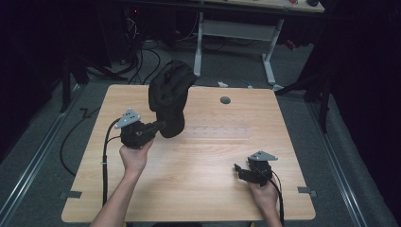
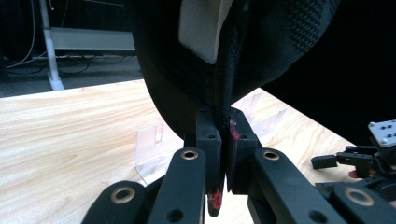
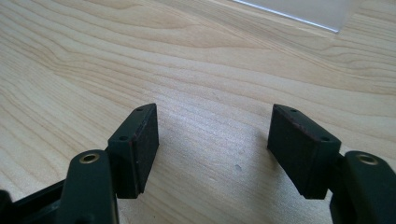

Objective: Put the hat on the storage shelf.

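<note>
Left gripper (image 1: 161,126), at about 9 o'clock on the light wooden table (image 1: 203,189), jaws clamped tight on the lower edge of a black fabric cap (image 1: 170,97), lifted clear of the table and hanging up toward 12 o'clock from the jaws. Left gripper view: cap (image 2: 280,42) pinched between the pads, pale inner lining visible, mesh texture on the right side. Clear acrylic rack (image 1: 217,132) lies flat near table centre, just right of the cap. Small grey round grommet (image 1: 225,100) at 12 o'clock. Right gripper (image 1: 242,169) at about 4 o'clock, low over the table, jaws spread wide, nothing between them, bare wood under them (image 3: 212,140).
</note>
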Motion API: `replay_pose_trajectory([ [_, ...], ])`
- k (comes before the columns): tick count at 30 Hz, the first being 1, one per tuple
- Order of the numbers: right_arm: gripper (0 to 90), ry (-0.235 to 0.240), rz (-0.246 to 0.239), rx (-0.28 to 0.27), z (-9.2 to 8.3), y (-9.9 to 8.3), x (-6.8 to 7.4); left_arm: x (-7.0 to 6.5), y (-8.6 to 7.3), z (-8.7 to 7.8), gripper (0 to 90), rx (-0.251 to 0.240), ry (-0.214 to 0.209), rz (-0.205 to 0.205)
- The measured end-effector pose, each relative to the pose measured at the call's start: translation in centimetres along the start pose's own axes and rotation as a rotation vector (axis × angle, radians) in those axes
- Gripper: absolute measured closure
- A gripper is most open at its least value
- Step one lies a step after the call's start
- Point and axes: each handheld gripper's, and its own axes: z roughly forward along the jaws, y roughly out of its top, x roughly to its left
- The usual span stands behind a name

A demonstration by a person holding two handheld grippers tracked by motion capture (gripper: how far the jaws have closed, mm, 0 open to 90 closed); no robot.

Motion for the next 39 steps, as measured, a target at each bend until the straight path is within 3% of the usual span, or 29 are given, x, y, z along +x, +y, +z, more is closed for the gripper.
replay_pose_trajectory([
  [11, 33.8, -0.002, -0.003, -0.002, 0.0, 0.0, 0.0, 0.5, 0.0, 2.2, 86.2, 0.031, 0.044, -0.004],
  [23, 33.8, -0.001, 0.001, -0.001, 0.0, 0.0, 0.0, -0.2, 0.0, 3.9, 86.2, 0.062, 0.083, 0.059],
  [35, 33.8, -0.002, -0.001, -0.003, 0.0, 0.0, 0.0, -0.1, -1.0, 4.9, 85.9, 0.125, 0.067, 0.051],
  [39, 33.8, -0.002, -0.003, -0.003, 0.0, 0.0, 0.0, 0.1, -1.5, 4.8, 85.8, 0.115, 0.051, 0.036],
])
